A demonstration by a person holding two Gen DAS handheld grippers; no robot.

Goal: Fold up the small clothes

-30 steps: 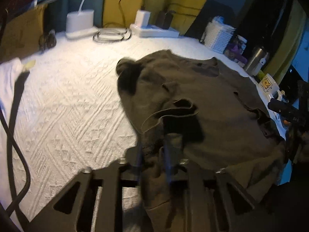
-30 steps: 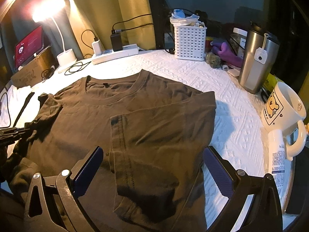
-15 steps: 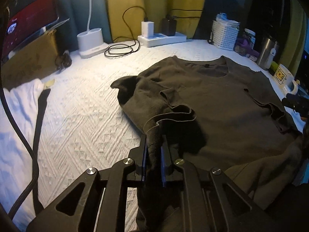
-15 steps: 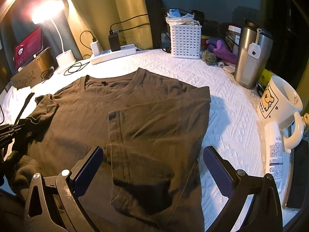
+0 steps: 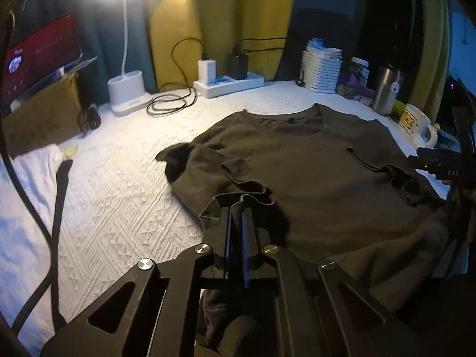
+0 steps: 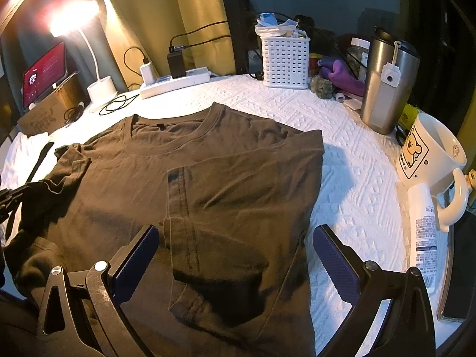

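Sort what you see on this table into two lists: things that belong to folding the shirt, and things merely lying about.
In the job: shirt; left gripper, shut on its edge; right gripper, open above it.

Lying about: lamp; power strip; basket; flask; mug; tablet.

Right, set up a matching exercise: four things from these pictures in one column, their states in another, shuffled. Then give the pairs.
Things:
1. left gripper
2. right gripper
3. desk lamp
4. steel tumbler

States:
A. switched on, glowing
B. jaws wide apart, nothing held
C. standing upright, lid on
D. jaws pinched on the t-shirt

Pairs: 1-D, 2-B, 3-A, 4-C
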